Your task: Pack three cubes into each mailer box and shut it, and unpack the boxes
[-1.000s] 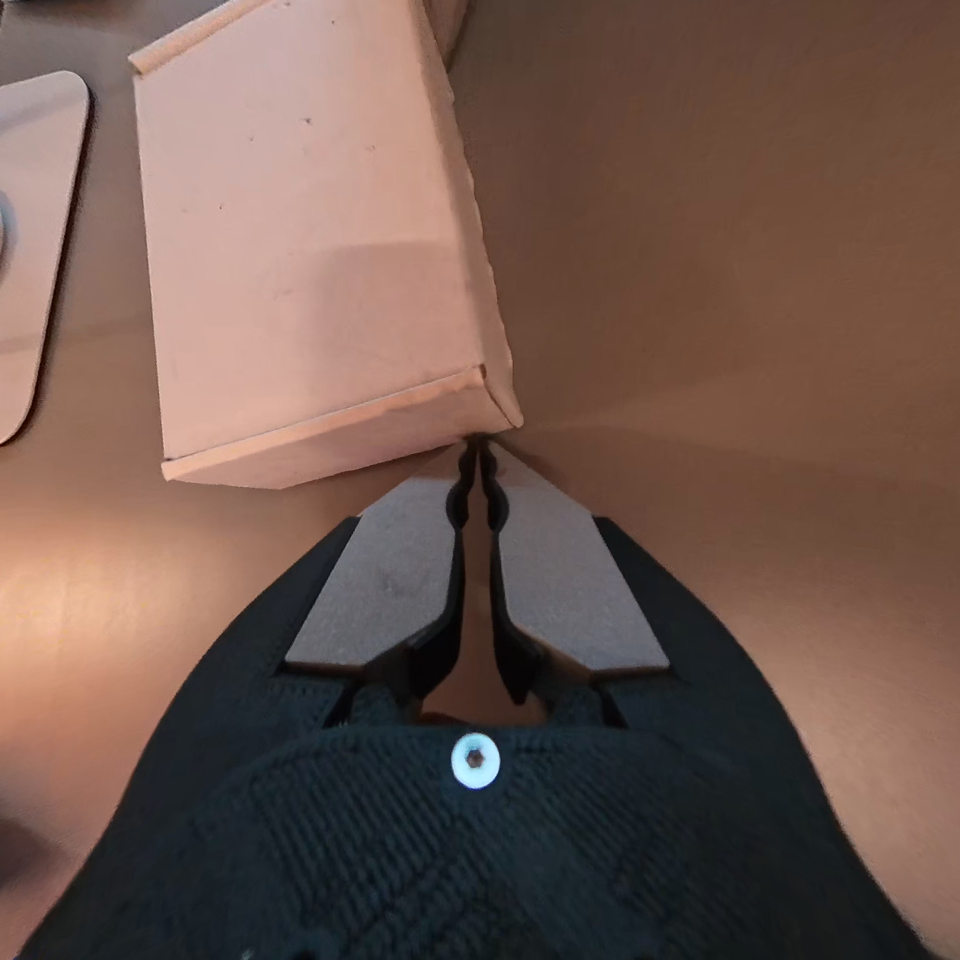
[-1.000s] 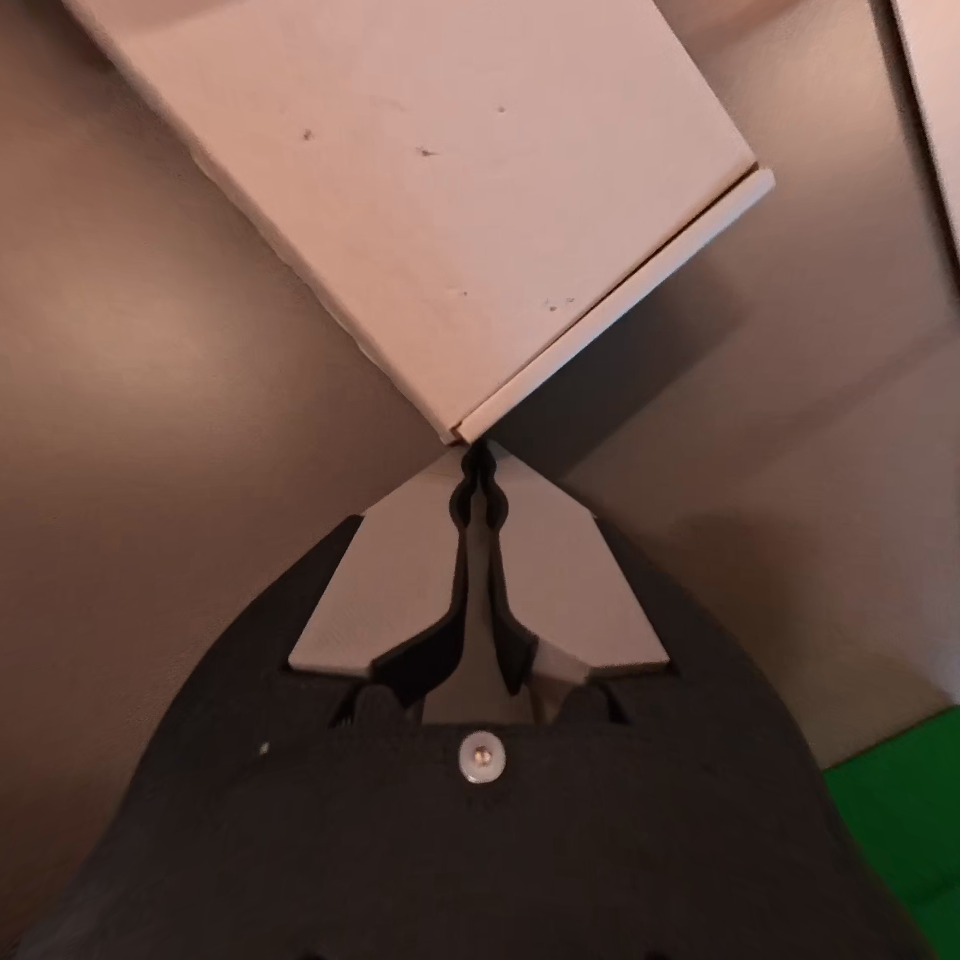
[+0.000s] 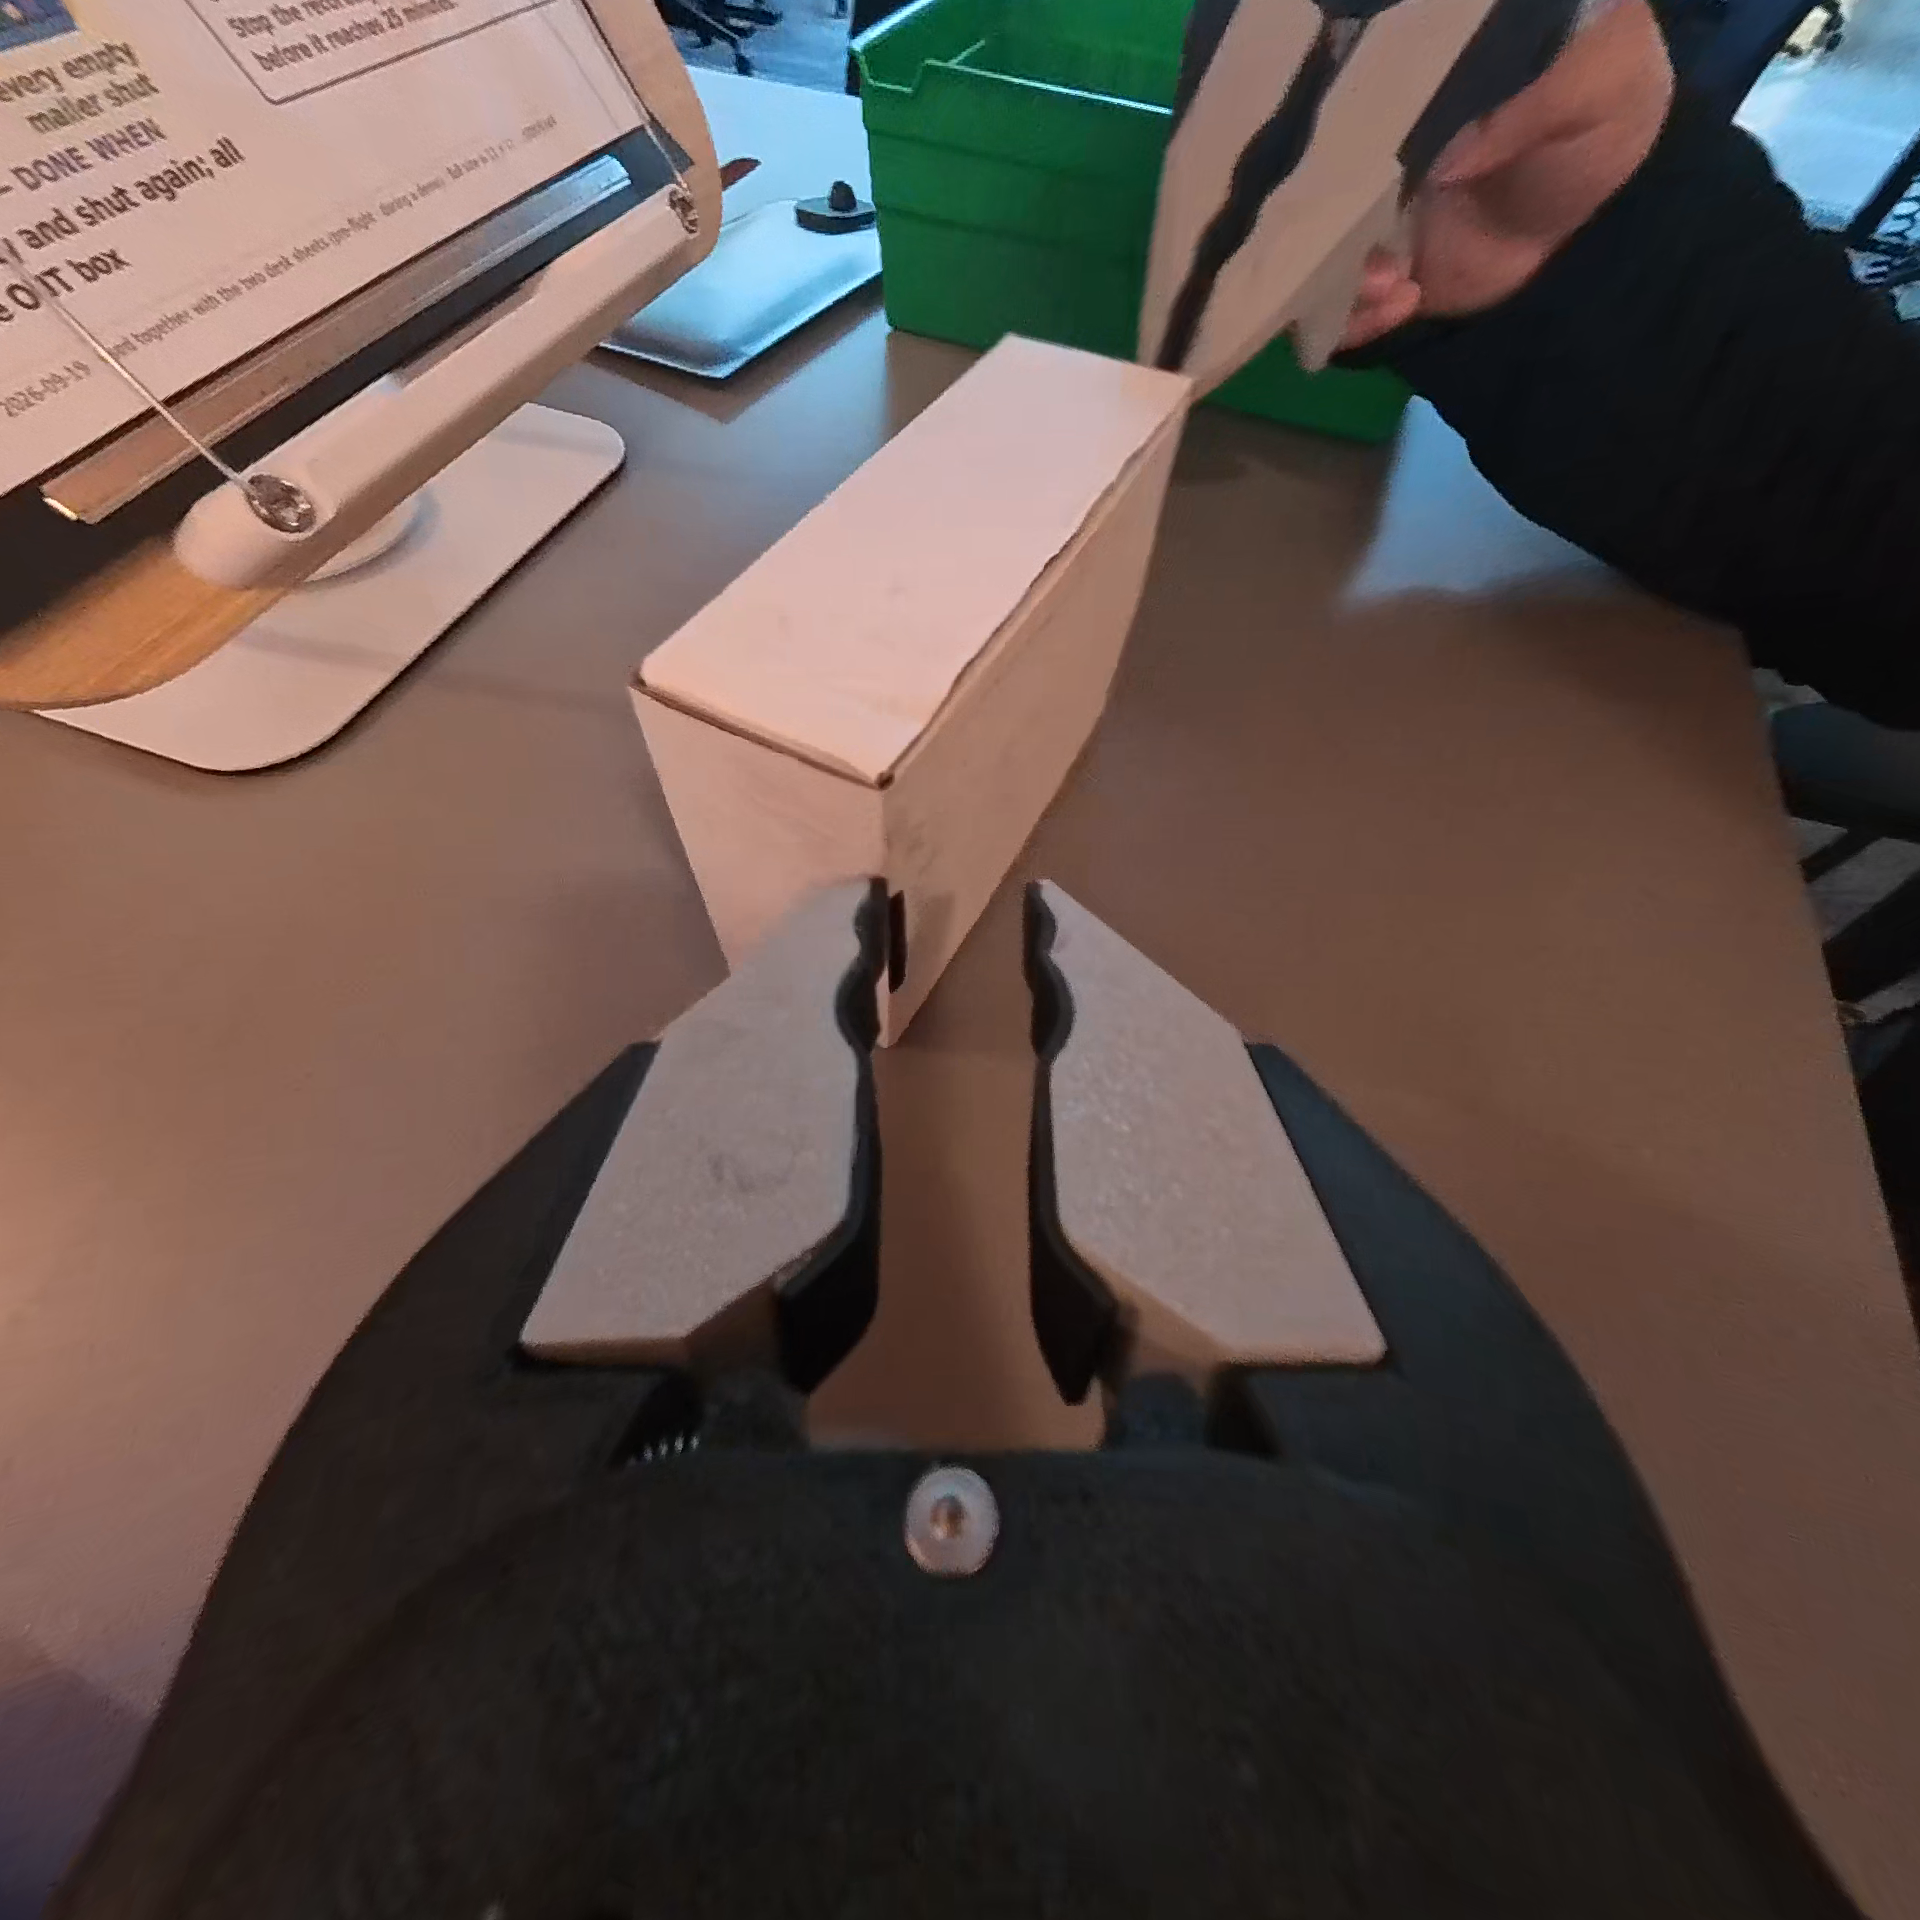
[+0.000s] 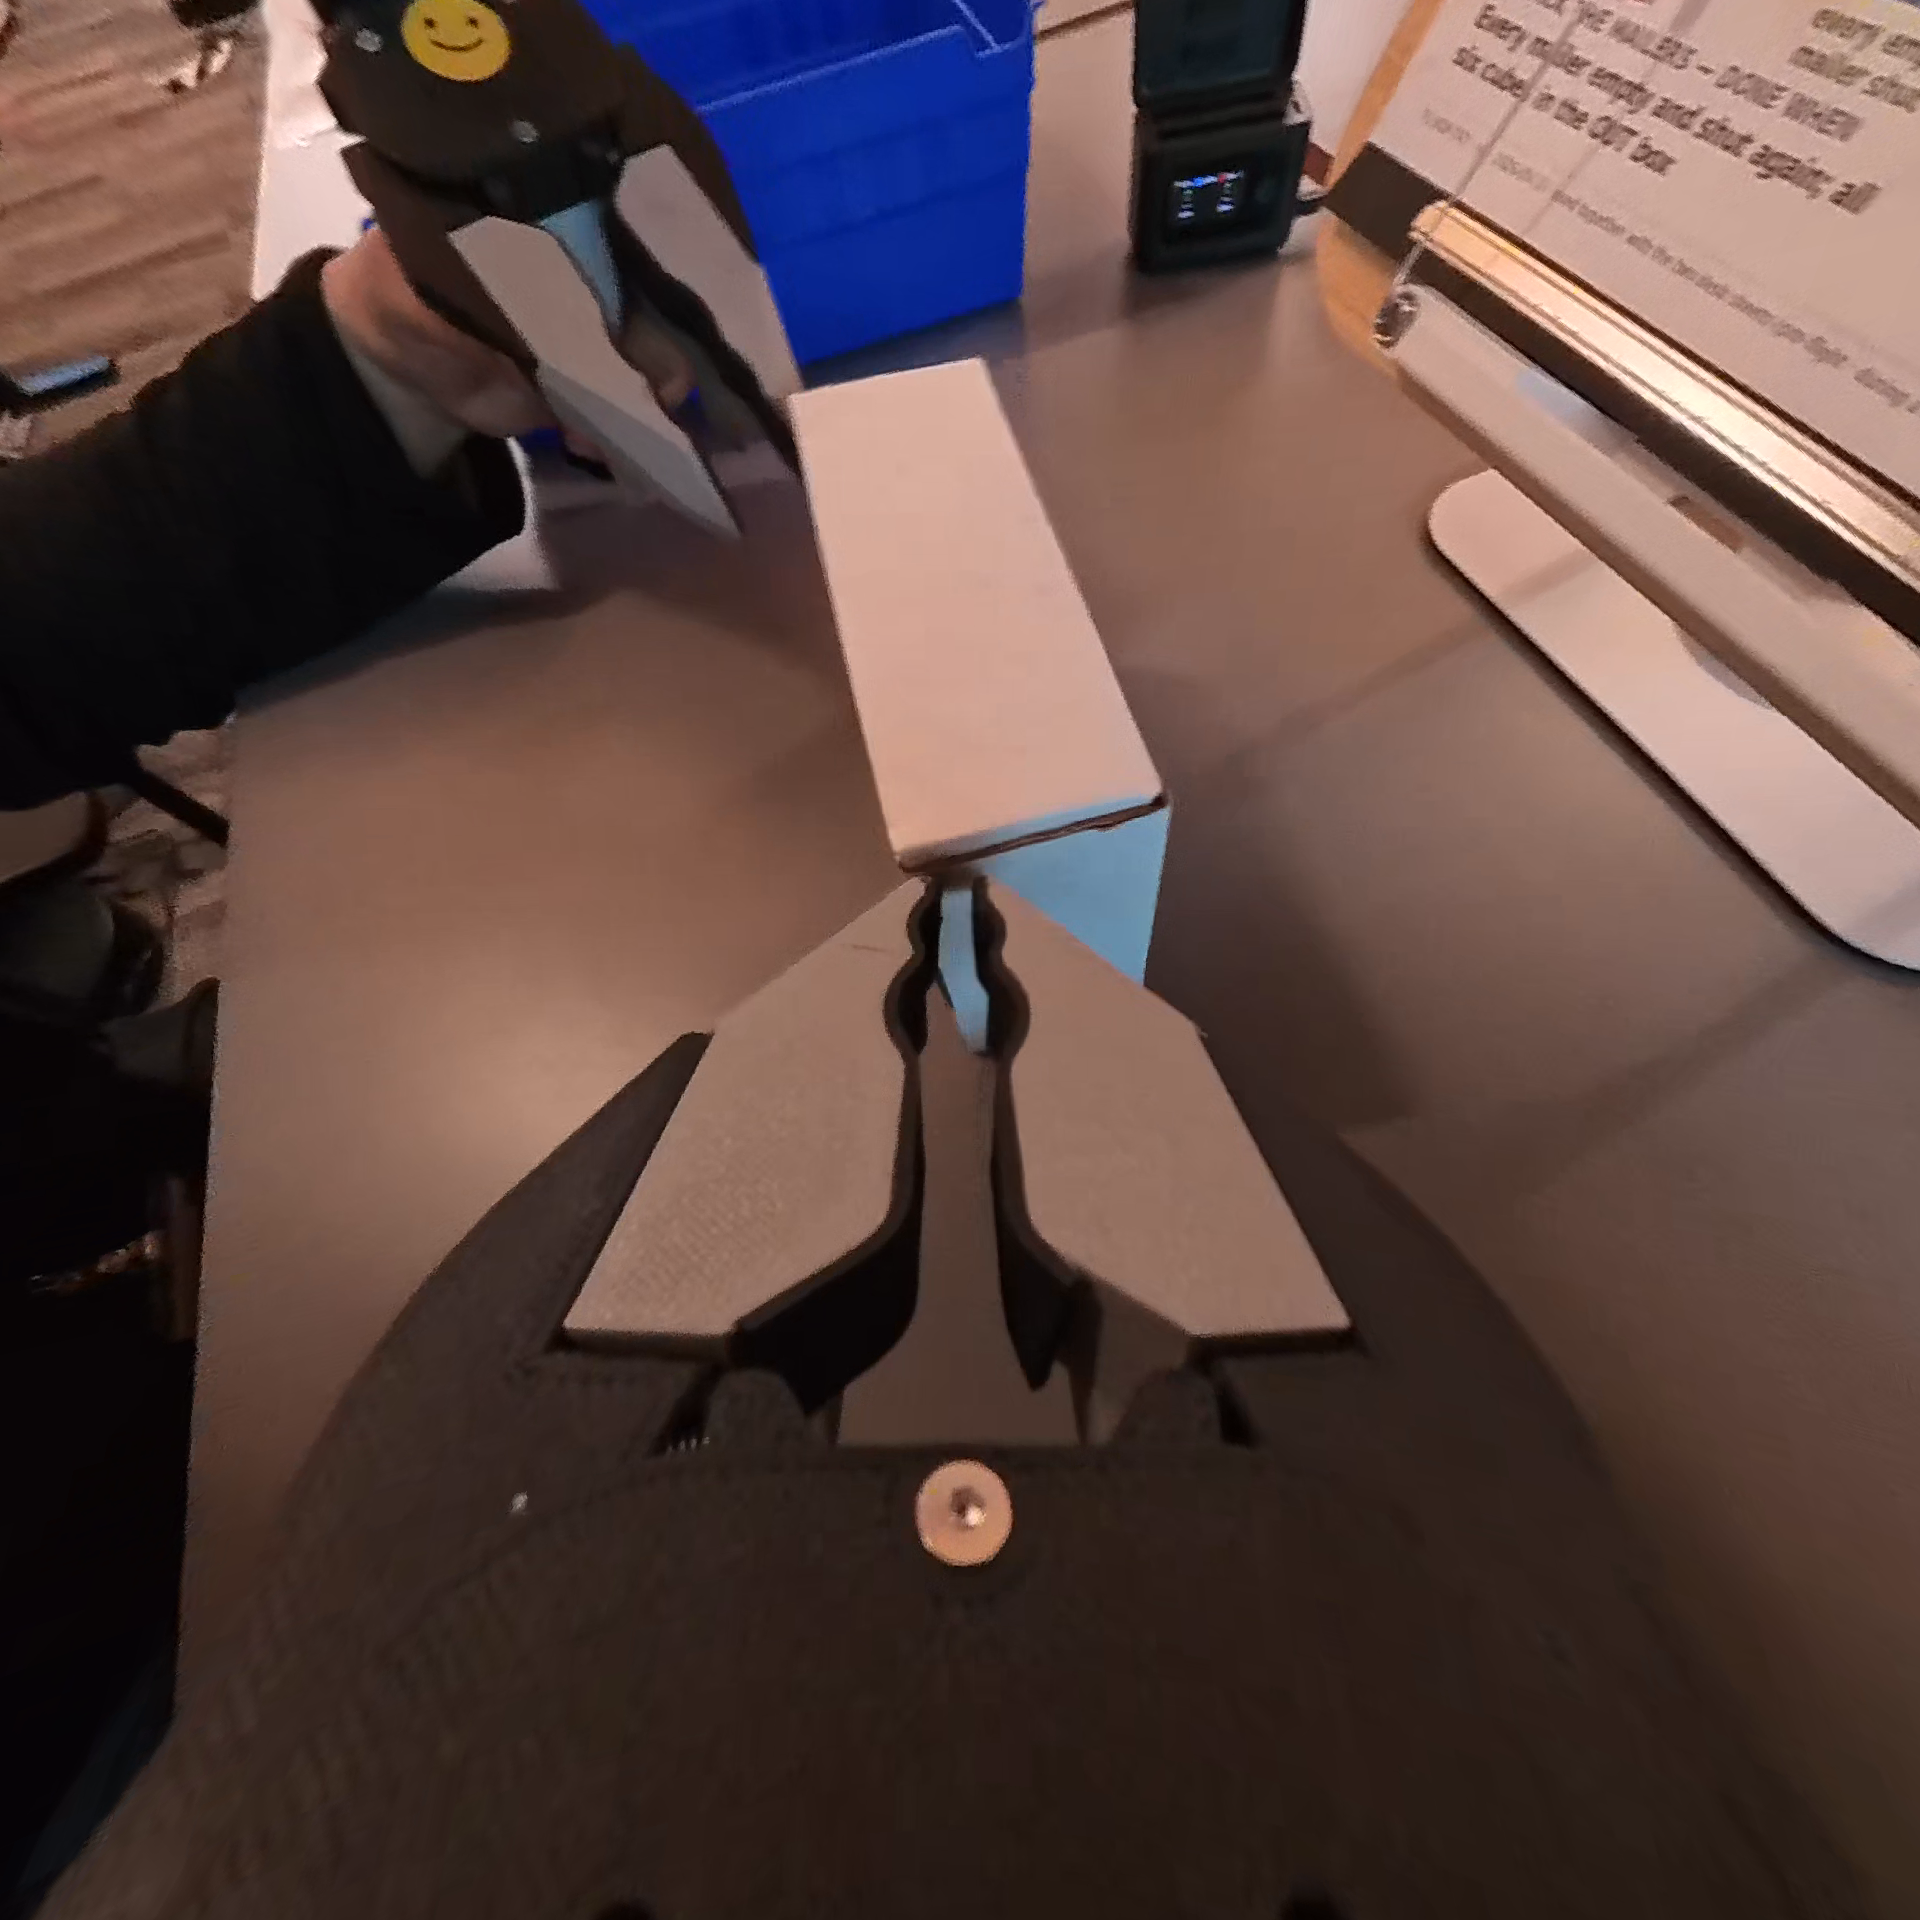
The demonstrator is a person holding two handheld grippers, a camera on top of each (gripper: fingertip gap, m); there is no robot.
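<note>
Only the right wrist view shows right gripper (image 4: 954, 914) pinching the mailer box (image 4: 966, 613) flap; left gripper (image 3: 951, 914) parted.

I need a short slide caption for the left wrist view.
Left claw, open, at the near corner of a closed mailer box standing on the table.

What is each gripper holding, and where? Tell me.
Right gripper pinches the mailer box by a thin flap at its end. Left gripper is open astride the opposite corner, gripping nothing.
</note>
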